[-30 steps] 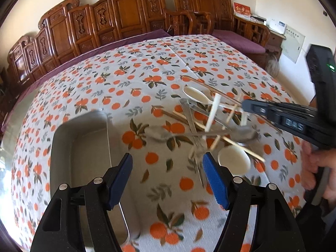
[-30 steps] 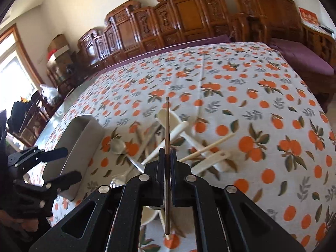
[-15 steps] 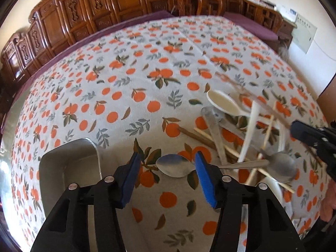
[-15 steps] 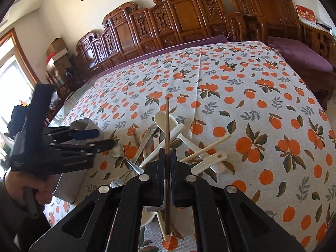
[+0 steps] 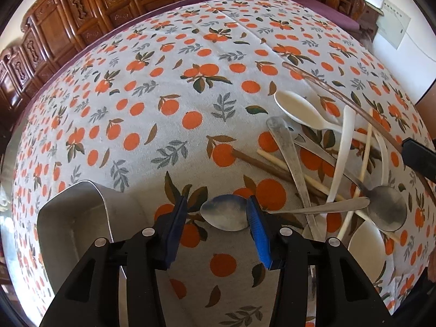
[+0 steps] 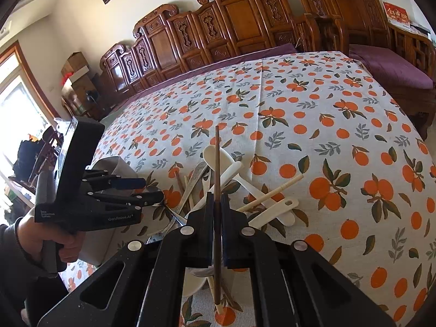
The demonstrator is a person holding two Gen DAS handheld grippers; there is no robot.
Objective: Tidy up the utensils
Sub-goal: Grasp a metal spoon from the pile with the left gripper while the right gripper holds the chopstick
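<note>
Blue pads of the left gripper (image 5: 218, 212) bracket the bowl of a metal spoon (image 5: 226, 216) lying on the counter (image 5: 152, 87). The jaws are closing, the right pad at the bowl's edge and the left pad not yet touching, so nothing is gripped so far. Just left of it sits a metal tray (image 5: 73, 218), which looks like the place the utensils are meant to go. The spoon's handle runs right into the pile: a second metal spoon (image 5: 387, 211), white plastic spoons (image 5: 297, 110) and pale and brown chopsticks (image 5: 272, 163), all crossing one another.

From the right wrist view, the right gripper (image 6: 217, 199) is clamped tight on a dark wooden chopstick (image 6: 217, 163), held above the pile and pointing away over the cloth. Farther back stand carved wooden chairs (image 6: 234, 19).

The step in hand appears to be picking up the metal spoon. Next, the pads need to pinch the bowl firmly, then lift it clear so the handle slides out from the crossed pieces without dragging them, and carry it left over the tray.
</note>
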